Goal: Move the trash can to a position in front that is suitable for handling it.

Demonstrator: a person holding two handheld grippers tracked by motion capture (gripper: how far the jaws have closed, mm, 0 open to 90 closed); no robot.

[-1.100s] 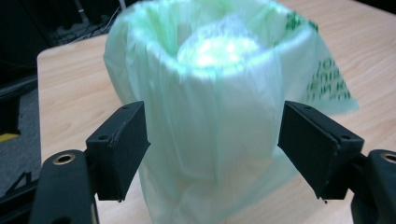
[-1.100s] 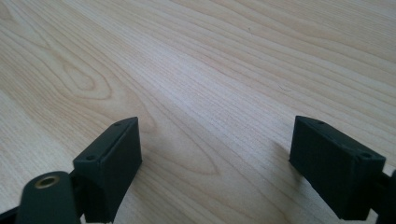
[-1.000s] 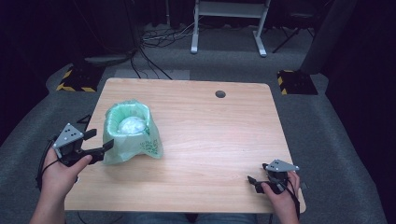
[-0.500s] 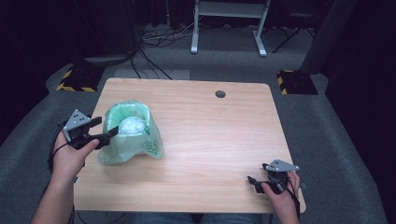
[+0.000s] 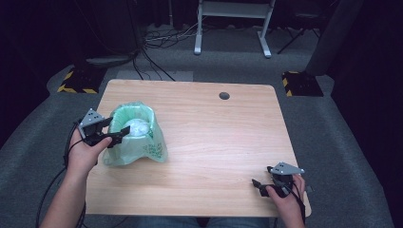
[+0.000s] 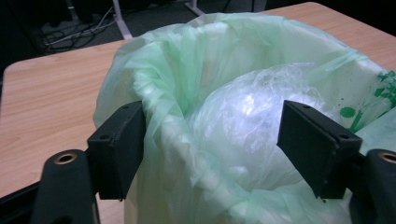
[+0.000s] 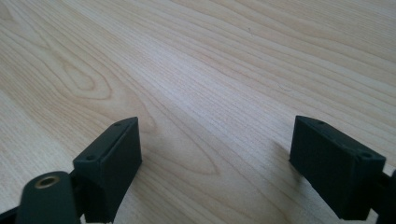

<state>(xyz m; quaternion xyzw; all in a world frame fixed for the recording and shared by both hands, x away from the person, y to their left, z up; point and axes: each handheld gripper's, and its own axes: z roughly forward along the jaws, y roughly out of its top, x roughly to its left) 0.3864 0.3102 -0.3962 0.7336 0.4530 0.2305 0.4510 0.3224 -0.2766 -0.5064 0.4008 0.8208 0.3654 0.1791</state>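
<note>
A pale green plastic bag (image 5: 142,145) stands open on the left part of the wooden table (image 5: 223,137). A crumpled clear plastic wad (image 5: 138,127) lies inside it. My left gripper (image 5: 119,126) is open at the bag's left rim. In the left gripper view one jaw stands outside the bag (image 6: 187,65) and the other over the clear wad (image 6: 243,116), so the left gripper (image 6: 215,140) straddles the rolled rim without closing on it. My right gripper (image 5: 260,184) rests open near the table's front right corner. Bare wood (image 7: 210,56) lies between the right gripper's (image 7: 224,158) jaws.
A dark round hole (image 5: 224,96) sits near the table's far edge. Cables (image 5: 147,52) and a white frame's legs (image 5: 233,28) are on the grey floor beyond. Yellow-black striped blocks (image 5: 76,80) lie at the far left and far right.
My left gripper has moved forward and right, from beside the bag up to its rim, with its jaws now across the edge. The right gripper has stayed put.
</note>
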